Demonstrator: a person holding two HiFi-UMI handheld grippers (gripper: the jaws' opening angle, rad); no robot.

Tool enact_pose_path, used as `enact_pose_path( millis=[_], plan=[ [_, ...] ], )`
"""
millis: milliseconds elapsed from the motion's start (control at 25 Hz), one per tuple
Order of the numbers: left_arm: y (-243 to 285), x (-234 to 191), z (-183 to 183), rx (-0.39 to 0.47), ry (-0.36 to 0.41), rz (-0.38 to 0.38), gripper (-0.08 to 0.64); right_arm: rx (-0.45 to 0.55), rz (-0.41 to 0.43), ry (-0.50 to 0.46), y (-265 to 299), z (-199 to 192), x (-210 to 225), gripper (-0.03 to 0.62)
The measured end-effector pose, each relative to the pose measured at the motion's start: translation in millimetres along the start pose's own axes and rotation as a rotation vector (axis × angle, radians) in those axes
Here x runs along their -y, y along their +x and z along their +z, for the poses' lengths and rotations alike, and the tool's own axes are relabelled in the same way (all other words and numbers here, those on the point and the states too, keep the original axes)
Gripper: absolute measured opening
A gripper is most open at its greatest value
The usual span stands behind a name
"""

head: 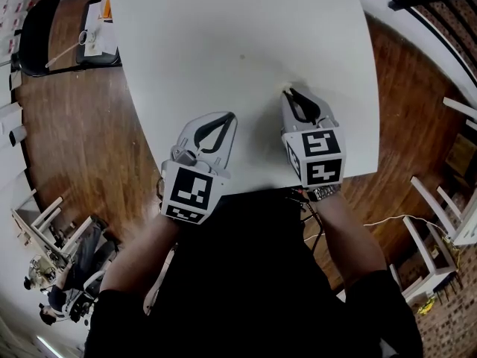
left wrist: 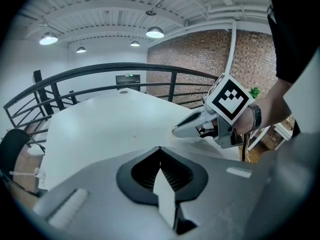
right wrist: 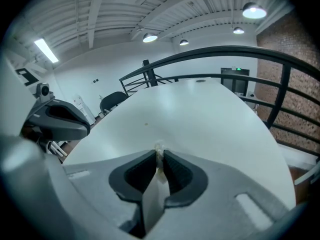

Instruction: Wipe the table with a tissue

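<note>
Between your right gripper's (head: 291, 95) jaws sits the tissue (right wrist: 158, 147), a small crumpled wad pinched tight with only a tuft poking past the tips. That hold suits wiping: the pads keep the wad from slipping, and the tuft is the part that meets the table (head: 186, 51). The gripper slopes down with its tips low, so the tuft looks to be on the surface or just off it; I can't tell which. A small dark speck (head: 240, 57) on the white top is the one mark in view, and the tissue lies short of it, on your side and a little to the right. My read is that the speck is your target, so the next stroke should go forward and leftward with the tips kept low. With so little tissue showing, bare plastic may scrape the top if you tilt too steeply. Your left gripper (head: 229, 118) has its jaws together on nothing and is farther from the speck than the right, toward you and slightly left. It seems parked there, clear of the wiping path. A black chair (head: 45, 36) stands off the table, well left of the speck.
</note>
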State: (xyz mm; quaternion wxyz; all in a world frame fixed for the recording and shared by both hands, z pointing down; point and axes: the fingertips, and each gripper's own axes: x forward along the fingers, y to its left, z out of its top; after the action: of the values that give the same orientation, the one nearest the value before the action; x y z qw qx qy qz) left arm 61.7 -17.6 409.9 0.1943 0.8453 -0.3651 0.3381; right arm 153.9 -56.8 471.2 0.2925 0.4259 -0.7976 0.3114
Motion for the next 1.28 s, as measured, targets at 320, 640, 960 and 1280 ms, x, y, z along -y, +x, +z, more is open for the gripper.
enact_pose_path(
  millis=[320,640,960,1280],
  plan=[
    [-2,-13,4,0.044,0.011,-0.034,0.017,0.031,-0.025,-0.030,-1,24,-18,0.035],
    [-3,-35,3,0.050,0.012,-0.047,0.017,0.043,-0.030,-0.023,20,42,-32,0.035],
    [2,-54,-2,0.039,-0.009,-0.047,0.017,0.036,-0.021,-0.021,46,56,-36,0.035],
    [11,-63,-5,0.027,-0.023,-0.050,0.017,0.019,-0.011,-0.014,62,57,-34,0.035]
  ],
)
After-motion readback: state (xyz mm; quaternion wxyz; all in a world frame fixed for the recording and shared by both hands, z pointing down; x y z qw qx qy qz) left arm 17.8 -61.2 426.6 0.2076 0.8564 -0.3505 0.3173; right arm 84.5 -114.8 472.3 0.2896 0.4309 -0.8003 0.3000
